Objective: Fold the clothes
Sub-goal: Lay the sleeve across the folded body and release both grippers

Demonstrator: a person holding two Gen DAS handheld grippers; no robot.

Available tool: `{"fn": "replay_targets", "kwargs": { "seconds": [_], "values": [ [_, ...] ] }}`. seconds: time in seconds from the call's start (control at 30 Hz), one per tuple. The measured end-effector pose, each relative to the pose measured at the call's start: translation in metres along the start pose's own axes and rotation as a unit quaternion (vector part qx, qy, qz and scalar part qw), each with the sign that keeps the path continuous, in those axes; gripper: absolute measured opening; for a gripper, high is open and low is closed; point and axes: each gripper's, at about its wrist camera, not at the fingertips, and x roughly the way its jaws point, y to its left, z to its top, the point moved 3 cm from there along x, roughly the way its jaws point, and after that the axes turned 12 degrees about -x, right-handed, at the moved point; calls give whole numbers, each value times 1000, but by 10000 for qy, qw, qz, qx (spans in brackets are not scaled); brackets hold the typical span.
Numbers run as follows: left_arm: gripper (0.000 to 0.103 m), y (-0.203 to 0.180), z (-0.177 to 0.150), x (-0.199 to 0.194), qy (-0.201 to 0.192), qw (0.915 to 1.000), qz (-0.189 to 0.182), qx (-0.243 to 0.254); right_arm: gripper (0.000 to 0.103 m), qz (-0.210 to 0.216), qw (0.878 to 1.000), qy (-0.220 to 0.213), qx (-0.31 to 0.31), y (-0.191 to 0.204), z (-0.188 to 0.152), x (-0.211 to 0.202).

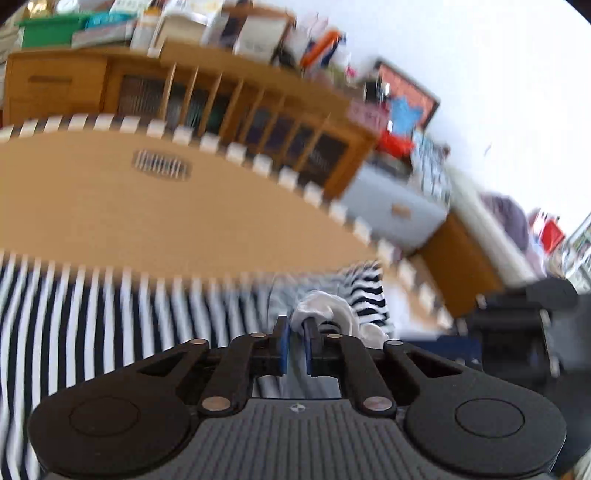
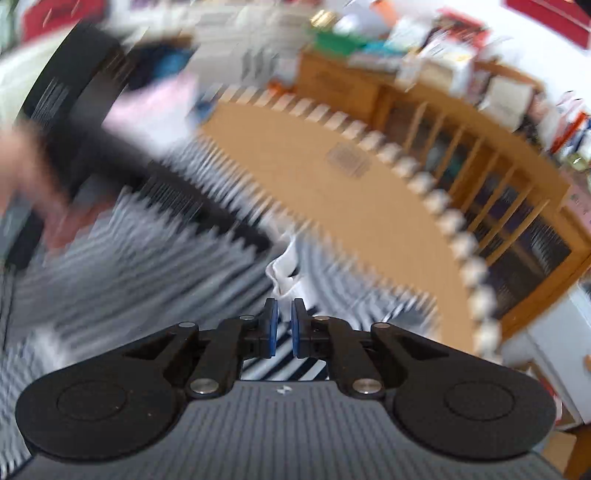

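**Striped cotton on table: two views, one garment**

Item 1. Striped garment (image 1: 110, 314), black and white, one counted. It lies spread on the wooden table (image 1: 184, 206), covering the near part. A white bunched fold of it (image 1: 321, 306) rises just ahead of the left claw.

Item 2. Left claw (image 1: 295, 343), one. The blue pads (image 1: 282, 347) stand close together with white cloth between them; it appears clamped on that fold.

Item 3. Right claw (image 2: 282, 325), one. Its blue pads (image 2: 272, 332) are nearly closed with a narrow gap; a strip of white cloth (image 2: 286, 269) runs down into the gap, so it seems pinched there, though blur leaves the contact unsure.

Left view only: a grey drawer unit (image 1: 399, 210), a framed picture (image 1: 406, 99) against the wall, a green box (image 1: 48, 29) on the wooden shelf unit (image 1: 236, 110).

Right view only: the other handheld device (image 2: 74, 110), dark and blurred, with a hand (image 2: 22, 173) on it at the left edge; pink cloth (image 2: 159, 107) beyond the table.

Both views: an oval vent (image 1: 162, 165) in the tabletop, one; pale blocks along the table's far edge (image 2: 436, 199), too blurred to count.
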Motion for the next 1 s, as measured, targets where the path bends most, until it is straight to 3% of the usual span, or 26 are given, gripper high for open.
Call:
{"fn": "replay_targets", "kwargs": {
  "seconds": [0.03, 0.07, 0.13, 0.27, 0.4, 0.5, 0.57, 0.6, 0.73, 0.83, 0.93, 1.0],
  "values": [
    [12, 2, -15, -5, 48, 10000, 44, 60, 7, 49, 9999, 76, 79, 13, -7, -1],
    [18, 4, -30, -10, 96, 9998, 88, 121, 7, 40, 9996, 24, 266, 17, -9, -6],
    [26, 4, -36, -22, 26, 9998, 126, 125, 9, -107, 9976, -180, 653, 15, -8, -17],
    [26, -5, -23, -18, -44, 9999, 12, -114, 13, -751, 9867, -481, 1360, -17, 3, -15],
    [27, -14, -10, 9, -90, 9994, -69, -322, 13, -584, 9855, -402, 1540, -23, 8, 13],
    [25, -12, -14, 29, 141, 9995, 243, -132, 13, -501, 9873, -82, 1504, -17, -3, 31],
    [11, -7, -15, 32, 176, 9992, 359, -86, 12, -465, 9847, -69, 1675, -18, -9, 33],
    [10, -4, -14, 30, 217, 9990, 377, -132, 12, -451, 9832, -79, 1765, -19, -12, 33],
    [21, -1, -16, 22, 270, 9985, 467, -34, 13, -538, 9820, -189, 1798, -17, -12, 25],
    [15, 10, -17, 23, 245, 9980, 548, -179, 13, -582, 9797, -111, 1915, -12, -18, 31],
    [18, 14, -11, 6, 180, 9972, 548, -466, 13, -729, 9739, -65, 2151, -10, -17, 19],
    [24, 16, -12, -23, -7, 9985, 362, -399, 13, -834, 9710, -235, 2226, -1, -14, -4]
  ]
}}
